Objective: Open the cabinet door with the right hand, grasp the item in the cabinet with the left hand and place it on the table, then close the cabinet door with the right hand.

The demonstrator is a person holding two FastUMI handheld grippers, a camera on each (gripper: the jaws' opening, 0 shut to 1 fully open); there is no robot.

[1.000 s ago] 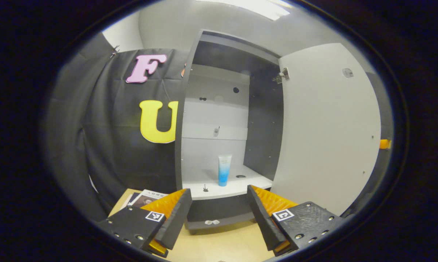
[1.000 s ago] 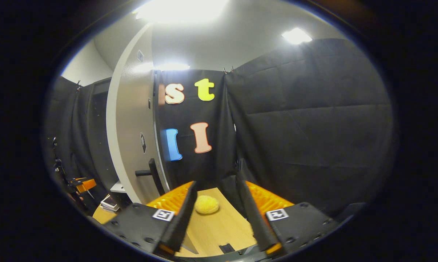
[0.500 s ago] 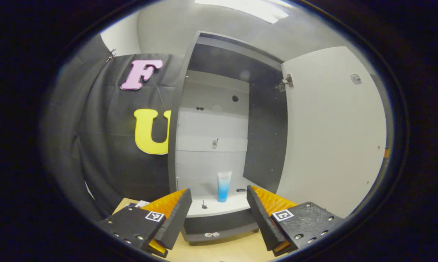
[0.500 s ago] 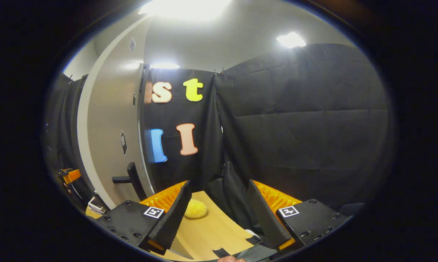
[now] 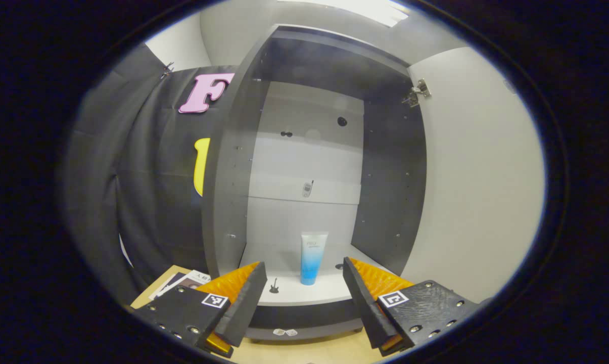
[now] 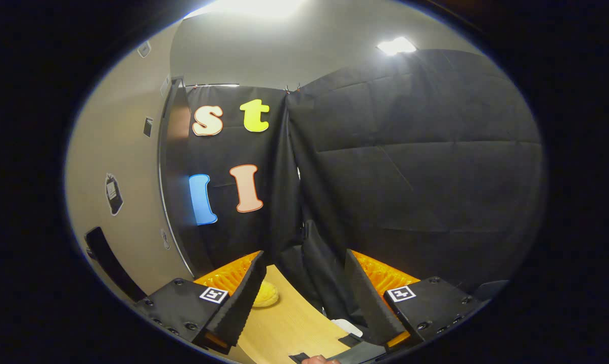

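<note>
Currently, the left gripper [image 5: 301,298] is being held with its two fingers spread wide and nothing between them; the wedge-shaped fingers [image 5: 241,308] are faced with ribbed pads, and the blocks behind them are matte and pebbled, each carrying a small square marker. Ahead of the fingers, framed in the gap between them, a soft plastic tube [image 5: 312,258] is standing upright on its cap, white at the top and fading to blue toward the bottom. It is resting on the smooth white shelf [image 5: 304,293] of the cabinet [image 5: 223,202], whose side panels are dark grey and drilled with rows of peg holes. The flat pale cabinet door [image 5: 481,182] is swung open to the right of the fingers, and a metal hinge [image 5: 416,93] is fixed at its top corner. Below the left finger, printed papers [image 5: 183,281] are lying on the wooden table [image 5: 314,351].

The right gripper [image 6: 301,298] is likewise being held released, clasping nothing. Beyond its left finger, a rounded, fuzzy yellow object [image 6: 265,294] is lying on the grained wooden tabletop [image 6: 294,328]. A dark bar-shaped handle [image 6: 109,255] is mounted on the door's smooth outer face [image 6: 122,167], far left of the fingers.
</note>
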